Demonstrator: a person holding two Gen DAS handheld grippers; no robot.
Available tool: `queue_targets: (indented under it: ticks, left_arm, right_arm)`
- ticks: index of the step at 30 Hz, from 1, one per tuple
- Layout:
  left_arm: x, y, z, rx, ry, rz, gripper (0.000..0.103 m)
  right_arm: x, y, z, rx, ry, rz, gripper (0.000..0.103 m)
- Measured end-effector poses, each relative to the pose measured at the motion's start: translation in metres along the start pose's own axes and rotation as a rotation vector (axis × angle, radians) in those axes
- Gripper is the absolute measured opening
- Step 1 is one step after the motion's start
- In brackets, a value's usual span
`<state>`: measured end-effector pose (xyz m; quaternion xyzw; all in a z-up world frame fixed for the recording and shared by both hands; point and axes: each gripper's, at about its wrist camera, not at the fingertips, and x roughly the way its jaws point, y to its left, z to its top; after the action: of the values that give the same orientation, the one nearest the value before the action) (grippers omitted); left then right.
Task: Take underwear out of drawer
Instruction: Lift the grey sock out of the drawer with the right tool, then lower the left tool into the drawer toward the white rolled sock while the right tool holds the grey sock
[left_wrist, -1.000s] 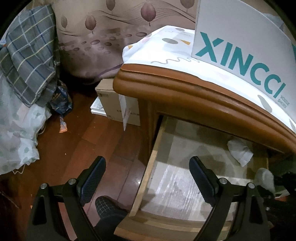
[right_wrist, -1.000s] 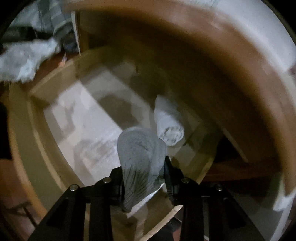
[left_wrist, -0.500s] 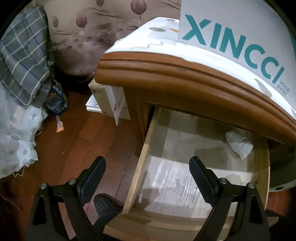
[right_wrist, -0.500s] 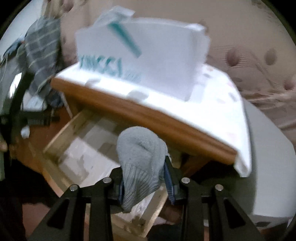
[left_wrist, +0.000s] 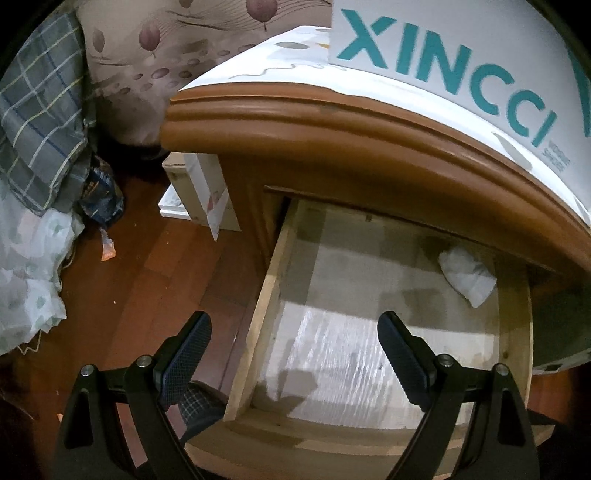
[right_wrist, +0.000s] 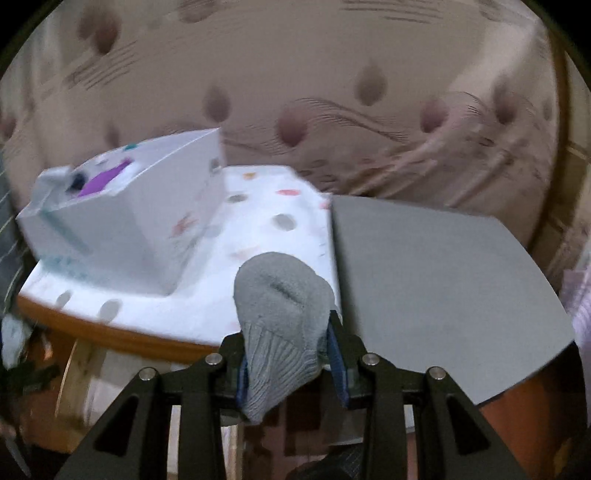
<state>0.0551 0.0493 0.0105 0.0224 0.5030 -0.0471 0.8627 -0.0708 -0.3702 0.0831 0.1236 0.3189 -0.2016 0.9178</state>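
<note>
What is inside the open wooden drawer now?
One white rolled cloth lies near the back right of the drawer, on a pale liner. The rearmost part is hidden under the nightstand top.

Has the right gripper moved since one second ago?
Yes. The right gripper, shut on the grey roll, rose out of the drawer; it is now above the nightstand top.

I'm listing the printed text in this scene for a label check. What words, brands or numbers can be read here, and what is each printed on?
"XINCCI": large teal letters on the white box standing on the cloth-covered nightstand.
Small grey print beside that name on the same box: too small to read.
Teal print on the box in the right wrist view: blurred, unreadable.
Cardboard box on the floor: no legible text.
</note>
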Motion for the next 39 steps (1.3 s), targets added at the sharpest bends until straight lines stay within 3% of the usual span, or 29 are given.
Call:
queue_targets:
  ticks: [8,11,17,23,33,39]
  left_arm:
    - [-0.005,-0.003,0.001,0.003,-0.03,-0.064,0.09]
    - [-0.011,-0.009,0.0,0.028,-0.056,-0.055,0.09]
    - [-0.023,-0.043,-0.01,0.224,-0.119,-0.026,0.09]
    - [-0.033,-0.086,-0.021,0.358,-0.159,-0.089,0.09]
    - [-0.014,-0.188,-0.05,0.942,-0.336,0.073,0.09]
    - [0.01,-0.215,-0.07,1.239,-0.401,0.133,0.089]
  right_arm:
    - [0.029,-0.025,0.017,0.111,-0.087,-0.088,0.035]
    - [0.039,-0.037,0.016,0.145,-0.105,-0.119,0.035]
    - [0.044,-0.054,0.009,0.166,-0.127,-0.175,0.035]
    - [0.046,-0.06,0.003,0.192,-0.12,-0.133,0.035]
    - [0.049,-0.056,0.001,0.19,-0.113,-0.105,0.035]
    - [0.05,-0.054,0.0,0.193,-0.111,-0.09,0.035]
